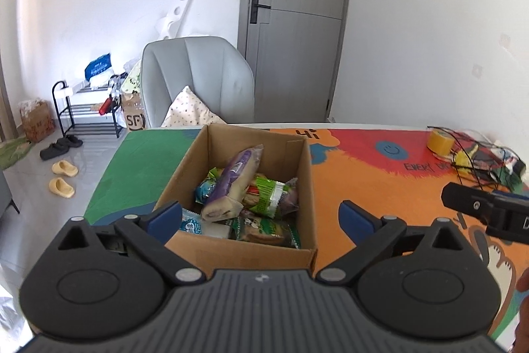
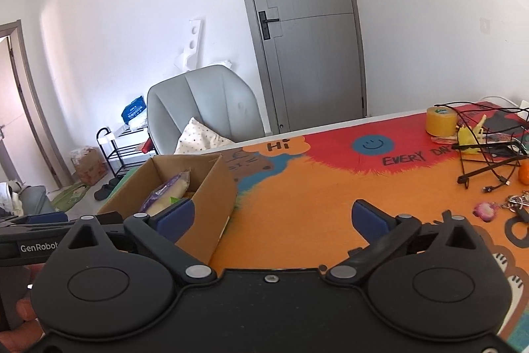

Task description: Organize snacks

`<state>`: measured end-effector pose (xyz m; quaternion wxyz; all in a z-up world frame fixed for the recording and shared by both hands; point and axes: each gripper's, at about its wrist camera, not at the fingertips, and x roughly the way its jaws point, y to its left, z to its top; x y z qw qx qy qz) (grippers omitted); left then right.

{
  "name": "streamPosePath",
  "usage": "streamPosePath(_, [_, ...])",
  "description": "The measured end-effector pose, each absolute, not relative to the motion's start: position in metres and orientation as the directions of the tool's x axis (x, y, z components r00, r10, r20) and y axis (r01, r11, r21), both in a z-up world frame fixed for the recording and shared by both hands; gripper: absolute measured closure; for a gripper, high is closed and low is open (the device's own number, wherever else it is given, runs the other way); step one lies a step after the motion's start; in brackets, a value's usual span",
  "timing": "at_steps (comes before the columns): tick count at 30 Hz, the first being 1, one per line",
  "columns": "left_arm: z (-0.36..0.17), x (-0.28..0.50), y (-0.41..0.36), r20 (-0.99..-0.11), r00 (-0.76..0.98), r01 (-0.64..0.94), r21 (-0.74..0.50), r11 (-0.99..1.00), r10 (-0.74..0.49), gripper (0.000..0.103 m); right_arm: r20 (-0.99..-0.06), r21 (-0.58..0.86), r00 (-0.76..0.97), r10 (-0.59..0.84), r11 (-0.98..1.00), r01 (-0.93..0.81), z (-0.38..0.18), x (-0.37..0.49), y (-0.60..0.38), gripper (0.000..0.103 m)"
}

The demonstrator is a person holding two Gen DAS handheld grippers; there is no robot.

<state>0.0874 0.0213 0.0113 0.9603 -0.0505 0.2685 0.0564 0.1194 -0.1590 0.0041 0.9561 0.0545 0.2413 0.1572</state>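
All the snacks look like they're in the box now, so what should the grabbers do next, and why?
Probably back both away and stop. The left gripper and right gripper are open and empty, the wrapped snacks sit inside the cardboard box, and no loose snack shows on the colourful table mat.

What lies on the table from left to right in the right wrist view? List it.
cardboard box → blue smiley print → yellow tape roll → black cables

One box (image 1: 238, 248); about six snack packs (image 1: 231, 184); one tape roll (image 1: 439, 142); two yellow slippers (image 1: 62, 177); one chair (image 1: 201, 78).
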Motion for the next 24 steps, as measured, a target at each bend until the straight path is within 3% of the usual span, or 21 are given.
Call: streamPosePath(24, [0.039, 0.044, 0.010, -0.491, 0.868, -0.079, 0.006, 0.997, 0.071, 0.000, -0.436, 0.125, 0.845, 0.311, 0.950, -0.285, 0.035, 0.066, -0.176, 0.000])
